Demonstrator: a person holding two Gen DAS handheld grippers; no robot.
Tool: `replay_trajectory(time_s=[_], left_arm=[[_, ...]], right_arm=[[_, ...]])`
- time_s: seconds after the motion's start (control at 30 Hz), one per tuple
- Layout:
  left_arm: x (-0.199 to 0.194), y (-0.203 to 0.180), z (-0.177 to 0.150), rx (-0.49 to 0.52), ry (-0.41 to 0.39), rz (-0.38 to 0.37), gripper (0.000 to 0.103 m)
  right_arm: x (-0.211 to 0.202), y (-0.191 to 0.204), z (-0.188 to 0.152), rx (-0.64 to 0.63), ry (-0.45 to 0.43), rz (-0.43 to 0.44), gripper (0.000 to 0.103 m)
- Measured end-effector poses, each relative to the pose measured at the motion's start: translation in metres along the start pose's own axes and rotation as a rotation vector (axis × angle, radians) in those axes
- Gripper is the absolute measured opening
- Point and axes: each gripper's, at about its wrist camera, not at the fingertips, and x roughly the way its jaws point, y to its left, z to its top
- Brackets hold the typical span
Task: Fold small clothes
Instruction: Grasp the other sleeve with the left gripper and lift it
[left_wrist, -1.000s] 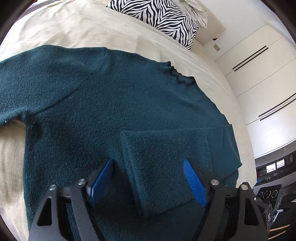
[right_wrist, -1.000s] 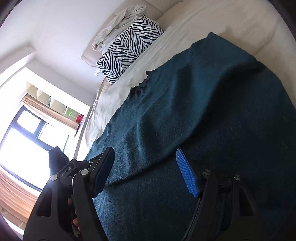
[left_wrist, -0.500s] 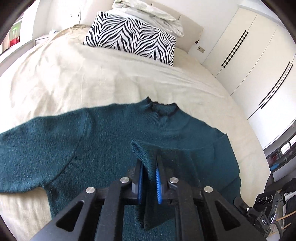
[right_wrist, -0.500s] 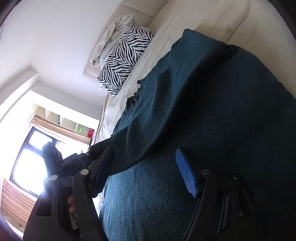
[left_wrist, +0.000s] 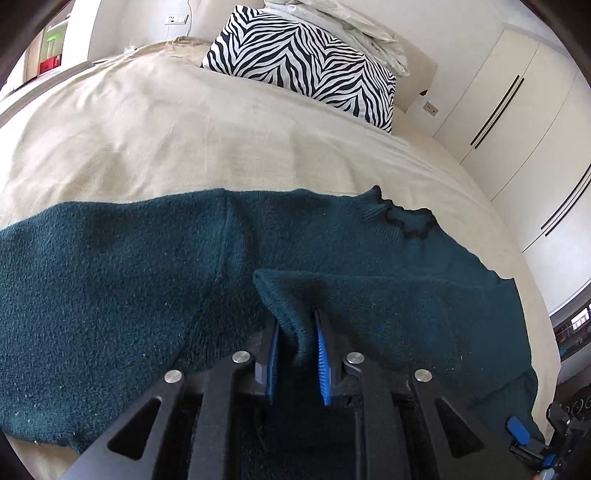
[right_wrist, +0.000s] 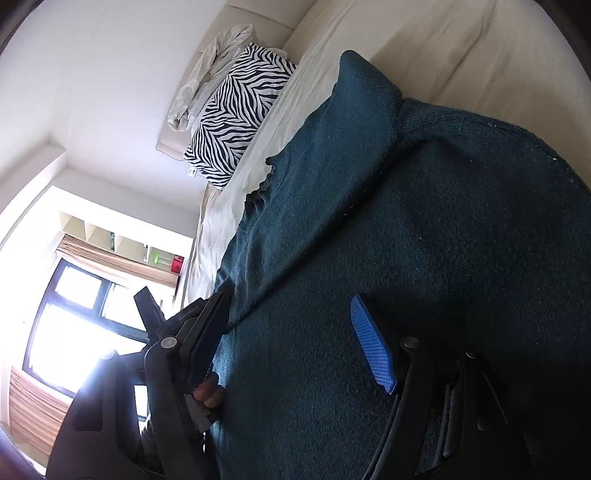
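Observation:
A dark teal knit sweater (left_wrist: 110, 280) lies spread on the beige bed (left_wrist: 184, 140), its neck (left_wrist: 406, 221) toward the pillow. One sleeve (left_wrist: 388, 302) is folded over the body. My left gripper (left_wrist: 295, 350) is shut on the cuff end of that sleeve, and the cloth bunches between the blue pads. In the right wrist view the sweater (right_wrist: 424, 240) fills the frame. My right gripper (right_wrist: 291, 332) is open just above the sweater's body, holding nothing. The left gripper also shows at the lower left of that view (right_wrist: 203, 325).
A zebra-print pillow (left_wrist: 306, 62) with a crumpled white cloth (left_wrist: 351, 26) behind it lies at the head of the bed. White wardrobe doors (left_wrist: 517, 110) stand on the right. A bright window (right_wrist: 74, 321) and shelves (right_wrist: 122, 240) are on the far side.
My left gripper closed on the folded sleeve's end, then drew back and to the right with it. My right gripper stayed open and sank closer to the sweater.

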Motion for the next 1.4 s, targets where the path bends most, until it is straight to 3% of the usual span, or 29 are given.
replay_trajectory(time_s=[0.1,0.23,0.4,0.53,0.67,0.8,0.87,0.93,1.03,1.13,1.3,1.37,1.4], left_arm=[[-0.001,0.002,0.001,-0.021,-0.002,-0.039,0.025],[0.000,0.002,0.001,-0.030,-0.004,-0.052,0.025],[0.004,-0.010,0.004,-0.019,0.011,-0.092,0.022],[0.015,-0.027,0.003,0.019,0.013,-0.066,0.019],[0.018,-0.029,0.000,0.026,0.001,-0.057,0.019],[0.016,-0.018,0.000,-0.007,-0.003,-0.088,0.020],[0.016,-0.014,-0.002,-0.019,-0.009,-0.106,0.020],[0.018,-0.011,-0.004,-0.027,-0.014,-0.119,0.020],[0.018,-0.009,-0.004,-0.041,-0.017,-0.135,0.020],[0.018,-0.008,-0.005,-0.041,-0.024,-0.137,0.020],[0.019,-0.005,-0.007,-0.049,-0.033,-0.152,0.020],[0.020,-0.005,-0.007,-0.047,-0.035,-0.152,0.020],[0.019,-0.005,-0.007,-0.047,-0.036,-0.154,0.020]], right_arm=[[0.011,-0.004,0.031,0.061,-0.008,-0.049,0.068],[0.023,-0.018,0.071,0.149,-0.028,-0.024,0.068],[0.001,-0.042,0.108,0.225,-0.180,0.064,0.067],[-0.009,-0.071,0.112,0.306,-0.233,0.160,0.060],[-0.005,-0.060,0.110,0.209,-0.203,0.099,0.057],[-0.025,-0.065,0.099,0.305,-0.201,0.128,0.059],[-0.043,-0.065,0.091,0.333,-0.211,0.097,0.059],[-0.059,-0.056,0.089,0.301,-0.232,0.035,0.062],[-0.066,-0.035,0.104,0.233,-0.247,0.049,0.062],[-0.046,-0.015,0.129,0.153,-0.211,0.073,0.062],[0.027,0.018,0.168,0.043,-0.097,0.110,0.065],[0.053,-0.001,0.171,0.055,-0.062,-0.001,0.065],[0.063,-0.017,0.169,0.068,-0.044,-0.024,0.056]])
